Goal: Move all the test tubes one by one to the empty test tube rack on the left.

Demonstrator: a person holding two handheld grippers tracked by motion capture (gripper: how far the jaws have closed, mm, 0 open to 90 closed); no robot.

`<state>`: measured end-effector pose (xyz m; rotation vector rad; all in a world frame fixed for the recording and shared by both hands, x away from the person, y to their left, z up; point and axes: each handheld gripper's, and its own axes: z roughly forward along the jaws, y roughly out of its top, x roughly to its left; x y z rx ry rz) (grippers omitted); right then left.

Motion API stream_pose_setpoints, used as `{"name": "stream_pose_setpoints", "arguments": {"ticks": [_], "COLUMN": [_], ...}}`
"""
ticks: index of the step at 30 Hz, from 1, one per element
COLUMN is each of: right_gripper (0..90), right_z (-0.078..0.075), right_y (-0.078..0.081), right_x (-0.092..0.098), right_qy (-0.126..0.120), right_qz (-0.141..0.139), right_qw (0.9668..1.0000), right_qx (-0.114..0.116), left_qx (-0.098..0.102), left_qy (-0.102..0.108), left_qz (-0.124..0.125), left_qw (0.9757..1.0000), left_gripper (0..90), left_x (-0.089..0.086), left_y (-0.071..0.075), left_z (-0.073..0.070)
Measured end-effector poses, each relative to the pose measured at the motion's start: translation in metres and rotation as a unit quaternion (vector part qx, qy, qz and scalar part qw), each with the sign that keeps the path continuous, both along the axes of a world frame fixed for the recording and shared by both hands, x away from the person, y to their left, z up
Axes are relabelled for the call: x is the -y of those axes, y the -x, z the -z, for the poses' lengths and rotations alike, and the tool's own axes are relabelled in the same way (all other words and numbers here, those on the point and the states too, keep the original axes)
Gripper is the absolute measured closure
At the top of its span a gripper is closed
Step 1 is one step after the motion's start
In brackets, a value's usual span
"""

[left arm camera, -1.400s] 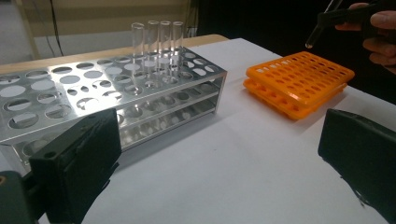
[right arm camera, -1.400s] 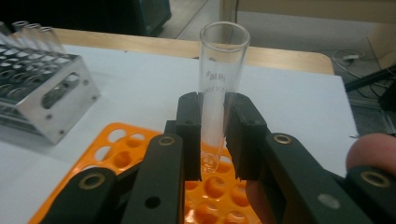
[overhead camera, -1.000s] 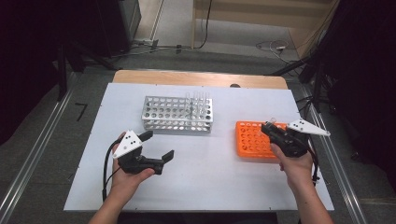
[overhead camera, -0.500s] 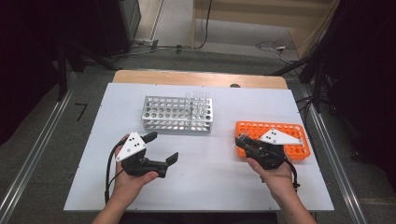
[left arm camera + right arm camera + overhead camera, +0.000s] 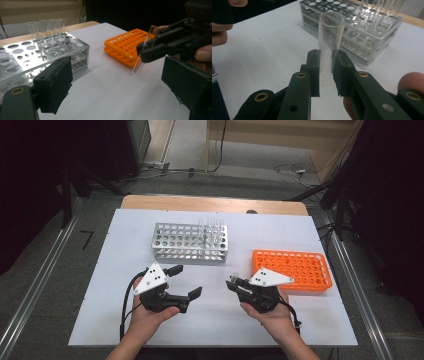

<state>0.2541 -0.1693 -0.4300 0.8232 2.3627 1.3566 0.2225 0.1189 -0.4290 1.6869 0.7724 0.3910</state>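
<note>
Right gripper view: my right gripper (image 5: 326, 72) clamps a clear glass test tube (image 5: 329, 37), open mouth up, its pads pressed on both sides. Left gripper view adds the tube's rounded bottom, hanging tilted above the white table (image 5: 112, 95), just in front of the orange rack (image 5: 125, 47). High view: my left gripper (image 5: 187, 281) stands open, nothing between its jaws, which have just been closing slightly, near the metal rack (image 5: 185, 242).
</note>
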Motion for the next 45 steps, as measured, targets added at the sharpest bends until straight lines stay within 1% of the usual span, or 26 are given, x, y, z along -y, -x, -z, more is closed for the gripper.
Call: {"name": "stream_pose_setpoints", "arguments": {"ticks": [5, 7, 10, 14, 19, 23, 27, 31, 35, 39, 42, 45], "right_gripper": [73.6, 73.6, 73.6, 73.6, 73.6, 73.5, 73.5, 73.5, 73.5, 73.5, 73.5, 73.5], "right_z": [0.004, 0.005, 0.006, 0.008, 0.008, 0.008, 0.007, 0.006, 0.006, 0.006, 0.006, 0.006], "right_y": [0.006, 0.008, 0.011, 0.013, 0.017, 0.02, 0.023, 0.023, 0.023, 0.023, 0.023, 0.023], "right_x": [-0.014, -0.019, -0.025, -0.032, -0.038, -0.043, -0.046, -0.046, -0.046, -0.046, -0.047, -0.047], "right_qy": [0.008, 0.011, 0.014, 0.017, 0.019, 0.021, 0.022, 0.02, 0.02, 0.019, 0.019, 0.018], "right_qz": [-0.019, -0.027, -0.035, -0.044, -0.055, -0.066, -0.072, -0.074, -0.073, -0.074, -0.074, -0.073], "right_qw": [0.9998, 0.9996, 0.9993, 0.9989, 0.9983, 0.9976, 0.9971, 0.997, 0.9971, 0.997, 0.997, 0.9971], "right_qx": [-0.002, -0.001, -0.002, -0.002, -0.004, -0.005, -0.005, -0.007, -0.008, -0.01, -0.011, -0.013], "left_qx": [0.0, 0.004, 0.008, 0.011, 0.01, 0.015, 0.017, 0.017, 0.018, 0.02, 0.024, 0.024], "left_qy": [0.0, -0.004, -0.01, -0.008, -0.009, -0.011, -0.013, -0.019, -0.02, -0.02, -0.024, -0.026], "left_qz": [0.019, 0.027, 0.032, 0.044, 0.06, 0.064, 0.065, 0.066, 0.066, 0.065, 0.062, 0.061], "left_qw": [0.9998, 0.9996, 0.9994, 0.9989, 0.9981, 0.9978, 0.9977, 0.9975, 0.9974, 0.9975, 0.9975, 0.9975], "left_gripper": [17.7, 22.9, 28.6, 38.2, 50.2, 59.2, 65.4, 68.3, 69.6, 73.4, 73.8, 74.0], "left_x": [0.009, 0.013, 0.019, 0.026, 0.033, 0.036, 0.036, 0.037, 0.038, 0.038, 0.038, 0.038], "left_y": [0.002, 0.004, 0.006, 0.008, 0.008, 0.009, 0.01, 0.01, 0.01, 0.01, 0.011, 0.011], "left_z": [-0.002, -0.002, -0.002, -0.001, 0.001, 0.002, 0.002, 0.003, 0.004, 0.003, 0.004, 0.004]}}
